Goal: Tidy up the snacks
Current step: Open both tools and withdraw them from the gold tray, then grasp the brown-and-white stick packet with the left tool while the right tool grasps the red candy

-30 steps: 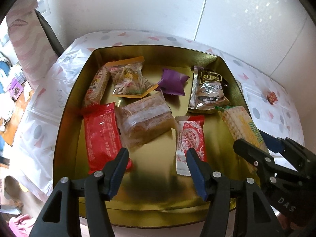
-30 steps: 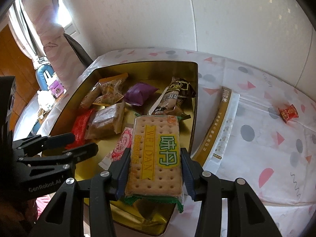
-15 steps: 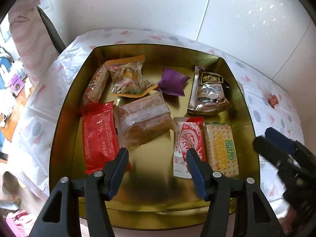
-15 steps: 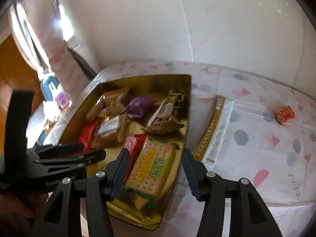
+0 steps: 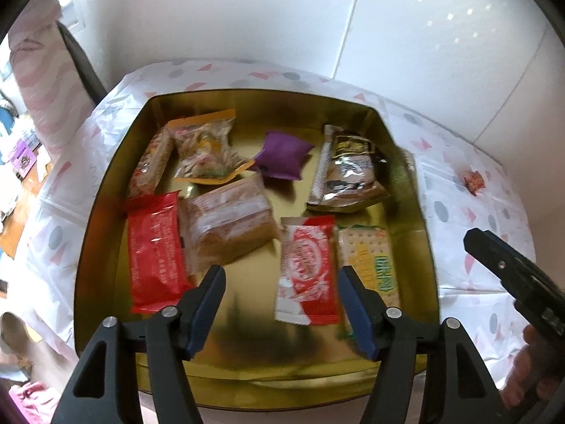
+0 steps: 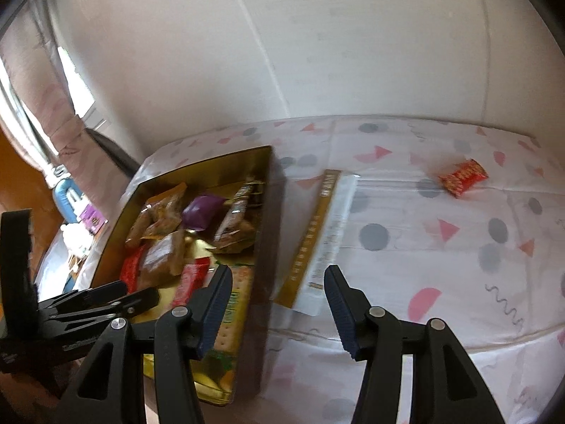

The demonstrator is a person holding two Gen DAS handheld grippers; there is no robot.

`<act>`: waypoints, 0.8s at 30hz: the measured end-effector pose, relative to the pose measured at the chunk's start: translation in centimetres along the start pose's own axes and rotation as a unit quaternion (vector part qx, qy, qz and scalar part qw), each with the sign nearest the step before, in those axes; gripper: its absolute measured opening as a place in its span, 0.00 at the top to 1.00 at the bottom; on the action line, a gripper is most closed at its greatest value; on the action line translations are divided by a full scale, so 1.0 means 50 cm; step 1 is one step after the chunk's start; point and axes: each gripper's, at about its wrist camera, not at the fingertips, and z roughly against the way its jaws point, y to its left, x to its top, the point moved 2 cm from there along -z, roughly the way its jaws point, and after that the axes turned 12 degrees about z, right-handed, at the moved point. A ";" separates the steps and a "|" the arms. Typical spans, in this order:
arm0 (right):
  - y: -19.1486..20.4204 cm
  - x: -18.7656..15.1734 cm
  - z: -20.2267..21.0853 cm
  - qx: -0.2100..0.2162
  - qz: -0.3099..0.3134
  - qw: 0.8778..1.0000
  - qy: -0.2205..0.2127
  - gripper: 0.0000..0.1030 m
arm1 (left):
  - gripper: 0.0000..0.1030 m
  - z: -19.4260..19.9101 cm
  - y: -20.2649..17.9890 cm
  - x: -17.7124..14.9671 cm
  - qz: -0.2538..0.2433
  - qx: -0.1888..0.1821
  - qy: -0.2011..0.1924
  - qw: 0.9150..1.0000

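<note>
A gold tin tray [image 5: 106,190] [image 6: 263,233] holds several wrapped snacks: a cracker pack [image 5: 369,261] [image 6: 233,314] at its near right, a red-and-white wafer [image 5: 307,268], a red packet [image 5: 155,247], a brown cake [image 5: 229,222], a purple pouch [image 5: 284,153] and a dark bar [image 5: 348,169]. My left gripper [image 5: 280,282] hovers over the tray's near edge, its jaws opening with nothing between them. My right gripper [image 6: 277,291] stands open and empty over the tray's right wall and the tablecloth. A small red snack [image 6: 462,176] [image 5: 474,182] lies alone on the cloth at the far right.
A gold-edged white flat box or lid [image 6: 321,236] lies on the patterned tablecloth [image 6: 441,247] just right of the tray. White walls stand behind the table. A dark chair back [image 5: 79,56] and a curtain are at the left, with the table's edge near me.
My right gripper let go of the cracker pack, which now lies in the tray's near right corner, and swung right toward the cloth. The left gripper's jaws widened a little in place.
</note>
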 end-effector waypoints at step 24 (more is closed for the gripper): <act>-0.281 -0.094 0.093 -0.094 -0.179 0.979 -0.009 0.46 | 0.20 -0.096 -0.395 0.059 -0.169 -0.021 0.005 0.985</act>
